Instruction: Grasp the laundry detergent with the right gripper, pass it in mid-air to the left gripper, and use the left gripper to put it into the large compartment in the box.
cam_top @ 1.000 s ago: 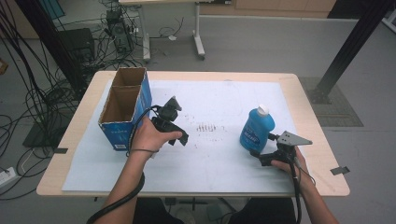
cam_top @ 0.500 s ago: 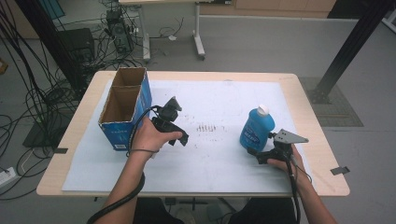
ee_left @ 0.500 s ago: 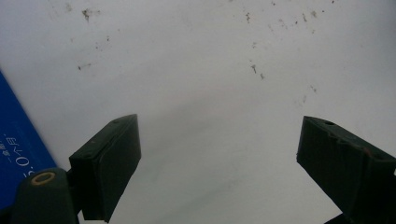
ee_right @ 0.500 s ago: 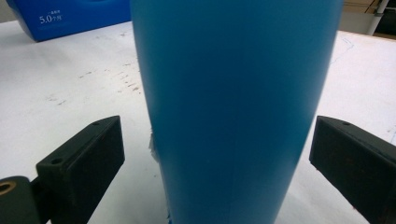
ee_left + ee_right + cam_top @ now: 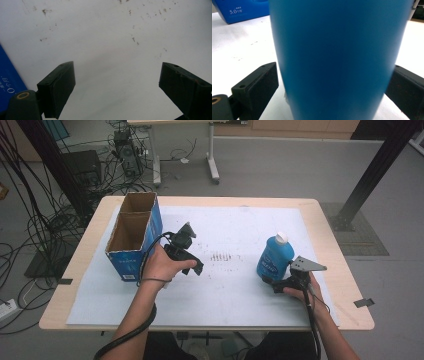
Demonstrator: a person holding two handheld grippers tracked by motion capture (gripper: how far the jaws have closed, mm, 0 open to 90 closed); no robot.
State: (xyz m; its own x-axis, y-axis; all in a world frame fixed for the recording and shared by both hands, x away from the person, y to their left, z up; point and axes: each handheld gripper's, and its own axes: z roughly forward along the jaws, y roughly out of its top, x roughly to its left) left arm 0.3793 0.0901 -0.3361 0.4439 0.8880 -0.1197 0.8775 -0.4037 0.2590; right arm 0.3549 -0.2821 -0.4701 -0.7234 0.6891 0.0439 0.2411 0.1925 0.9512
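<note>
Right now I am looking at the bottle (image 5: 274,257), blue with a white cap, standing upright on the white sheet (image 5: 235,290) toward the right side of the table (image 5: 320,207). My right gripper (image 5: 270,281) is sitting low at the bottle's base, on its near right side, with the hand (image 5: 300,292) behind it resting close to the sheet. In the right gripper view the bottle (image 5: 337,57) is standing between the two black jaws. The right one is lying against or just behind the bottle's edge, while a sliver of white sheet is showing between the left one and the bottle's wall, so I am reading this gripper as spread around the bottle and not yet clamping it.

Well apart, across a patch of dark specks (image 5: 223,257), my left gripper (image 5: 189,231) is hovering over the sheet in the left hand (image 5: 162,265), just beside the blue box (image 5: 131,262). In the left gripper view its jaws are standing wide apart over bare, speckled sheet, nothing between them, with a corner of the box (image 5: 7,82) at the left edge. The box is standing open-topped near the table's left edge.
</note>
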